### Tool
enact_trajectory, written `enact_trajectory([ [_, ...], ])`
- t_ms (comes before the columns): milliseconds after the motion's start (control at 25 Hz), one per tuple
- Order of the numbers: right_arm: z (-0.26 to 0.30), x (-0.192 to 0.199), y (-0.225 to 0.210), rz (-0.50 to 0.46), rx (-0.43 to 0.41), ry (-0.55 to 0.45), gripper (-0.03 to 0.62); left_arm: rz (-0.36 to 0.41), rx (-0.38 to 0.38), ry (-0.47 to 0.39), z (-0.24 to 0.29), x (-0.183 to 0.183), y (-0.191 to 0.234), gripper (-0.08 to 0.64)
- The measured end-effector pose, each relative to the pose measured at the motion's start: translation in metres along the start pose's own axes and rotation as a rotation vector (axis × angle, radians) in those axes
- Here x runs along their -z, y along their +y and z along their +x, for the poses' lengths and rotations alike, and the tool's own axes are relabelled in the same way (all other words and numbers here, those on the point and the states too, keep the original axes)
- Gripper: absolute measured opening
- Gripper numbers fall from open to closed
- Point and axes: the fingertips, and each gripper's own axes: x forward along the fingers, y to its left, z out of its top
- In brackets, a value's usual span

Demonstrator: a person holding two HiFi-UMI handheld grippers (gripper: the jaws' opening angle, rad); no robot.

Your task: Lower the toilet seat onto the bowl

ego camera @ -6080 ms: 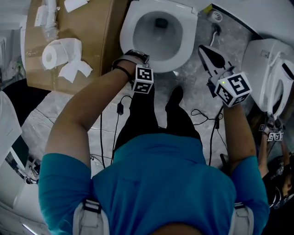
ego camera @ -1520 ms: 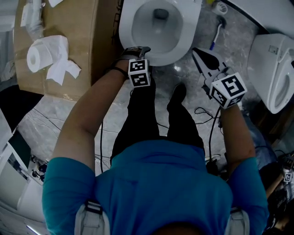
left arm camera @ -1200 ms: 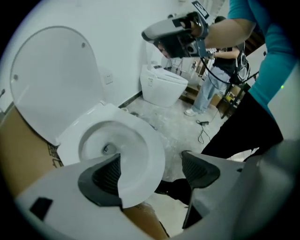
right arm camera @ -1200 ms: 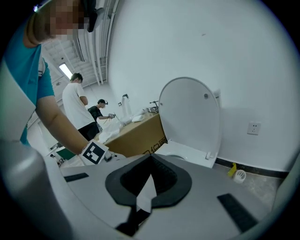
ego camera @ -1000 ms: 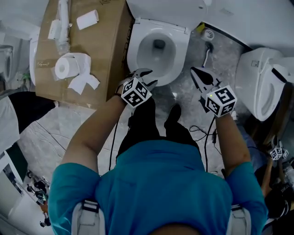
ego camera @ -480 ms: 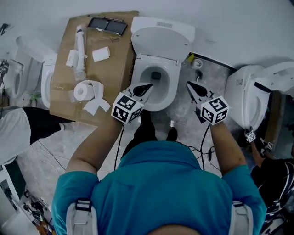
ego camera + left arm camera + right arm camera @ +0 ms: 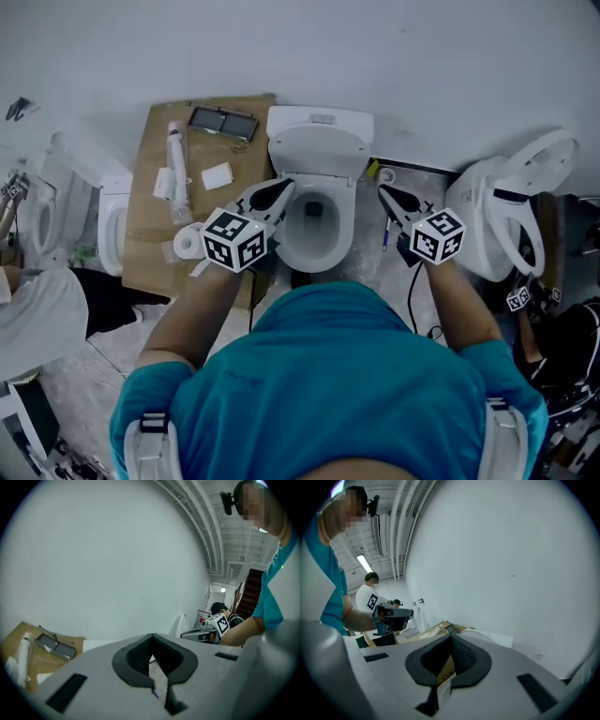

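Claws of left gripper (image 7: 284, 185) and right gripper (image 7: 382, 191) closed, flanking toilet bowl (image 7: 314, 260).

**Head view.** Wall (image 7: 375, 47), upper frame: smooth, matt white. Toilet (image 7: 349, 225), centre: glossy white, ceramic-looking. Its lid (image 7: 319, 150) is smooth white with a duller, plastic-like sheen. Cardboard (image 7: 150, 253), left of centre: brown, matt, fibrous board, bearing a soft white paper roll (image 7: 186, 242). Floor (image 7: 84, 375), lower left: grey veined stone or tile, polished. Shirt (image 7: 328, 394), bottom: teal cloth, matt. Marker cube (image 7: 232, 239): flat white faces printed matt black.

**Gripper views.** Left gripper (image 7: 152, 637) and right gripper (image 7: 452, 637): bodies of smooth, matt grey plastic. Pads (image 7: 136, 656): black, matt, finely ribbed, rubber-like.
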Motion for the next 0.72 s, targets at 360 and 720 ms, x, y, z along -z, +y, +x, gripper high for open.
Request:
enact_trajectory([
  [360,-0.018,-0.121,0.023,-0.067,0.049,-0.124,-0.009,0.069,0.026,-0.141,-0.045,-0.114,-0.003,0.003],
  [720,-0.041,-0.216,0.030,-0.142,-0.002,-0.199,-0.009,0.116,-0.004,-0.259,-0.054,-0.204,-0.034,0.003],
])
